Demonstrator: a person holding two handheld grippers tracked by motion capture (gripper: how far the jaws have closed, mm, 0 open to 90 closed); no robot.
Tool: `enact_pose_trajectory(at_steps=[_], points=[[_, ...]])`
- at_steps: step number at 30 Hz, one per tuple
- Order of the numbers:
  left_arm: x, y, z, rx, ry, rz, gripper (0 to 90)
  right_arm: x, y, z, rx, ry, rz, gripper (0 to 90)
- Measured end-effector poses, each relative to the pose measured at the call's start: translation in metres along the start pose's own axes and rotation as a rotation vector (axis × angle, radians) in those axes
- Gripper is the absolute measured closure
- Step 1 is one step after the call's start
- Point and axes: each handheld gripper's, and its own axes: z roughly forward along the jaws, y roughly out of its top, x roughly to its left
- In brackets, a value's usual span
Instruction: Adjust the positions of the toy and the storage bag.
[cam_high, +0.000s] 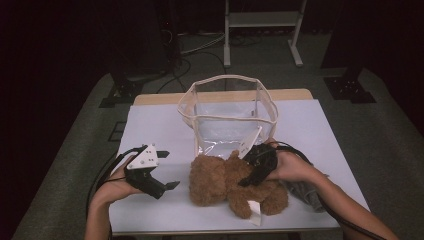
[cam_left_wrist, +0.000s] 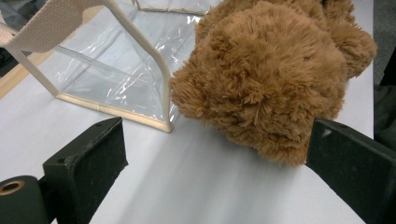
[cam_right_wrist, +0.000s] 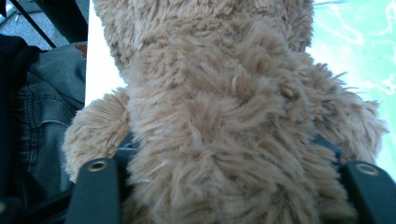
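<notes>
Right hand-held gripper (cam_high: 251, 172) is down on the brown teddy bear (cam_high: 227, 182): in the right gripper view its jaws straddle the plush body (cam_right_wrist: 219, 135), fur bulging between and over them, so I read it as clamped on the torso, probably because that's the thickest, most stable part to lift by. Bear lies on its side at the near-middle of the white desk (cam_high: 155, 125), just in front of the bag. White sewn-in tag (cam_high: 254, 217) sticks out near a leg toward the desk's front edge; no text readable on it. Left hand-held gripper (cam_high: 162, 170) sits to the bear's left, jaws wide with nothing between them; in the left gripper view they frame the bear's head (cam_left_wrist: 266, 79) without touching, likely staged to steady the bear or the bag. Grey denim-like cloth (cam_high: 305, 192) lies under the right forearm. Farther back, the clear plastic tote bag (cam_high: 227, 117) with cream trim stands upright, mouth open, the likely destination. No brand visible on it.
</notes>
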Motion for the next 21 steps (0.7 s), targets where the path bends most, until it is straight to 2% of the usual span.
enact_pose_trajectory(at_steps=[17, 21], points=[[0.0, 0.0, -0.001, -0.006, 0.003, -0.004, 4.1, -0.004, 0.001, -0.009, -0.041, 0.021, 0.042, 53.6], [0.0, 0.0, -0.003, -0.006, 0.006, -0.001, 4.1, -0.003, 0.004, -0.013, -0.048, 0.019, 0.031, 55.2]])
